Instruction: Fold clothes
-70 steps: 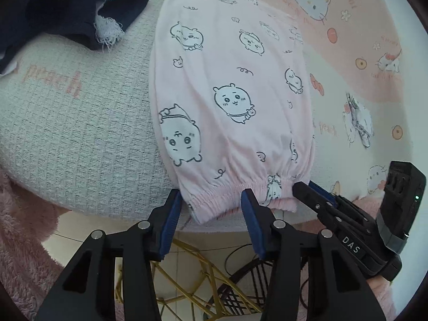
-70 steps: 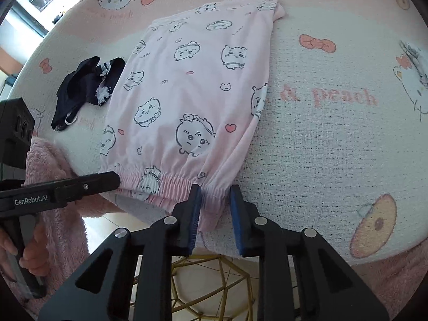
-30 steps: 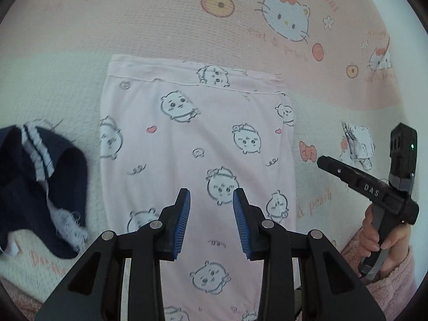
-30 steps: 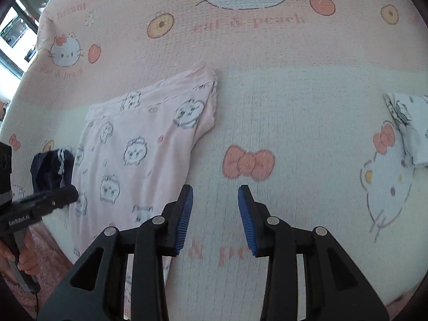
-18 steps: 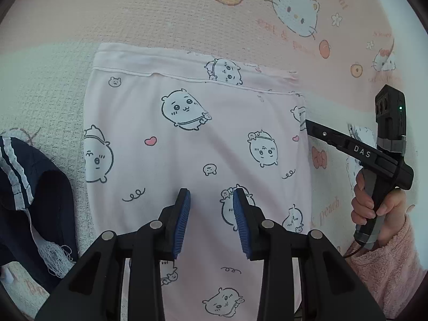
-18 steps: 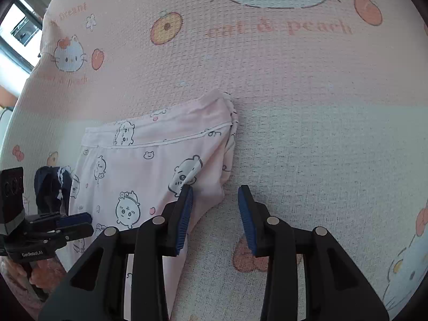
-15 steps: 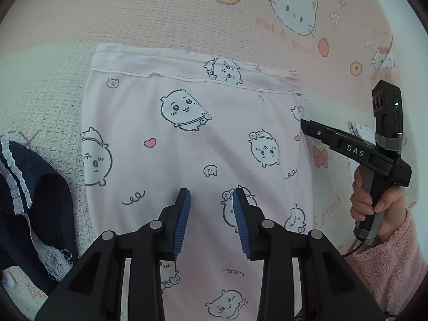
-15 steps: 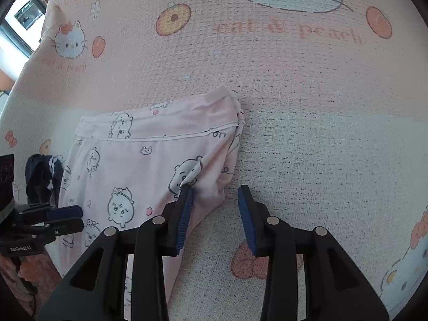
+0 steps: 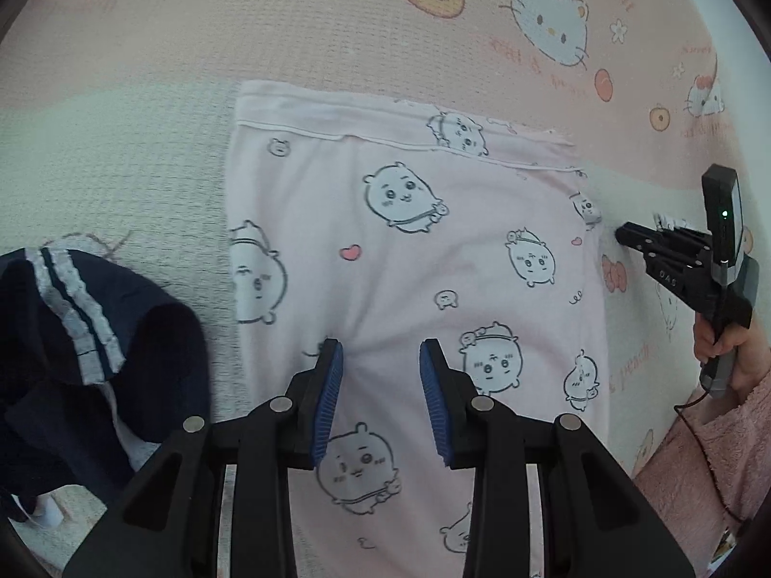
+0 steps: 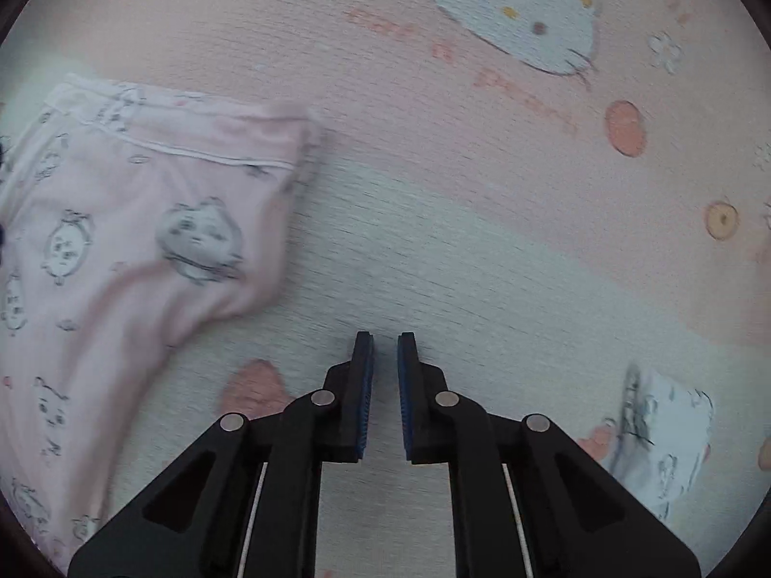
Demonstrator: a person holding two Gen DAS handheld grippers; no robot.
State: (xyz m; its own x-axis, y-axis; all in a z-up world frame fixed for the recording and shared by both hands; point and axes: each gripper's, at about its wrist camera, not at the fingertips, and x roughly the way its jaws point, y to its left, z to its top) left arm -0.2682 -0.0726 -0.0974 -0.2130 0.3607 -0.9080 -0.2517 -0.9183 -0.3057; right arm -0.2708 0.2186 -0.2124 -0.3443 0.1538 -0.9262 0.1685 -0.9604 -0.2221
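Pink pyjama trousers (image 9: 409, 250) with cartoon prints lie flat on the blanket, waistband at the far end. My left gripper (image 9: 380, 356) hovers open over their middle, with nothing between its blue pads. In the right wrist view the trousers (image 10: 120, 241) fill the left side, blurred, with one corner bunched. My right gripper (image 10: 385, 339) is over bare blanket to the right of them, jaws nearly together and empty. From the left wrist view the right gripper (image 9: 624, 235) points at the trousers' right edge, held by a hand (image 9: 723, 351).
A dark navy garment (image 9: 72, 337) with a grey striped band lies in a heap just left of the trousers. A small white printed cloth (image 10: 670, 433) lies at the lower right. The pink and cream cat-print blanket (image 10: 482, 168) covers the whole surface.
My right gripper has swung right, off the trousers' corner onto bare blanket, and its jaws have closed. The left gripper stays open and has drifted slightly, bringing more of the navy garment into view.
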